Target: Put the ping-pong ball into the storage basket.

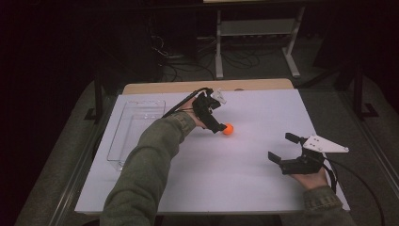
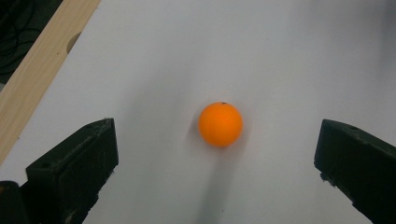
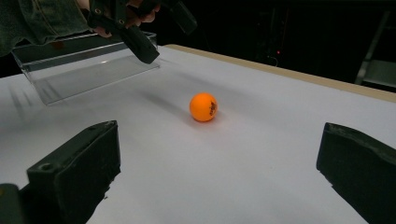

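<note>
An orange ball (image 1: 228, 129) rests on the white table sheet (image 1: 226, 179), a little beyond the middle. My left gripper (image 1: 220, 114) hovers over it from the left, open, with one jaw tip close beside the ball. In the left gripper view the ball (image 2: 220, 124) lies between the two spread fingers (image 2: 79, 163), untouched. My right gripper (image 1: 282, 147) is open near the front right, well apart from the ball. In the right gripper view the ball (image 3: 203, 107) shows a dark print, and the left gripper (image 3: 167, 37) hangs above and behind it.
A clear plastic tray (image 1: 123, 120) lies along the left side of the sheet, seen also as the tray (image 3: 84, 70) behind the ball. A wooden strip (image 1: 207, 86) borders the far edge. A metal frame (image 1: 256, 28) and cables sit on the dark floor beyond.
</note>
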Tool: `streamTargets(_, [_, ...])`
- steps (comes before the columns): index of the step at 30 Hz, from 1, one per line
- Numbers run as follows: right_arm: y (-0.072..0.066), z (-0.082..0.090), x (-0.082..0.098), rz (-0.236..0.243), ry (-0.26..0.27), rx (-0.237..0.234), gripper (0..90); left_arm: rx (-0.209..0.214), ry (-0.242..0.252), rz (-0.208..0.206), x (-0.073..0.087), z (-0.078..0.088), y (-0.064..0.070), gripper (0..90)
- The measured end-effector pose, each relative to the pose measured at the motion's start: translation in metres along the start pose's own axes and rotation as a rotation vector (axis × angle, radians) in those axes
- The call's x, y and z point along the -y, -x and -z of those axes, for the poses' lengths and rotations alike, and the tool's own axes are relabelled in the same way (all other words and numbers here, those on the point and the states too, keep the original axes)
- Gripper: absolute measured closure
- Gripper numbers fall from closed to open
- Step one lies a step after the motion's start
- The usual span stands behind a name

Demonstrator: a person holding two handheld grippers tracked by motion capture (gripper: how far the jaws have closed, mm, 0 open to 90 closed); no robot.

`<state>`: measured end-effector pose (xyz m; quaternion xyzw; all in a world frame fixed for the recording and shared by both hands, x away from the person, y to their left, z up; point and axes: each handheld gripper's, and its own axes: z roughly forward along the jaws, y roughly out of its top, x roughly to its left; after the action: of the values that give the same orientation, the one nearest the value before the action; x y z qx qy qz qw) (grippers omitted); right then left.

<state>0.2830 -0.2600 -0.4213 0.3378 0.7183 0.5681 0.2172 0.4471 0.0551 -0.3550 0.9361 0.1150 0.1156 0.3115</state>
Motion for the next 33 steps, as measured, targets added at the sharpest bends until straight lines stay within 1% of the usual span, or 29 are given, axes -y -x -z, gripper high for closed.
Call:
streamTargets(8, [0.0,0.0,0.0,0.0,-0.001,0.0,0.0,0.005,-0.015,0.001,0.002,-0.008,0.0,0.0])
streamTargets(12, [0.0,-0.001,0.0,0.001,-0.004,-0.002,0.0,0.011,-0.031,-0.005,0.003,-0.013,0.001,0.0])
streamTargets(20, [0.0,-0.001,0.0,0.0,-0.004,-0.003,0.0,0.021,-0.03,-0.004,0.004,-0.021,0.0,0.0])
streamTargets(21, [0.0,-0.001,0.0,0.0,-0.003,-0.003,0.0,0.023,-0.036,-0.005,0.004,-0.021,0.0,0.0])
streamTargets(25, [0.0,-0.001,0.0,-0.001,-0.004,-0.003,0.0,0.023,-0.035,0.002,0.005,-0.024,0.0,0.0])
streamTargets(33, [0.0,-0.001,0.0,-0.002,-0.005,-0.004,0.0,0.028,-0.049,-0.004,0.007,-0.029,-0.001,0.0])
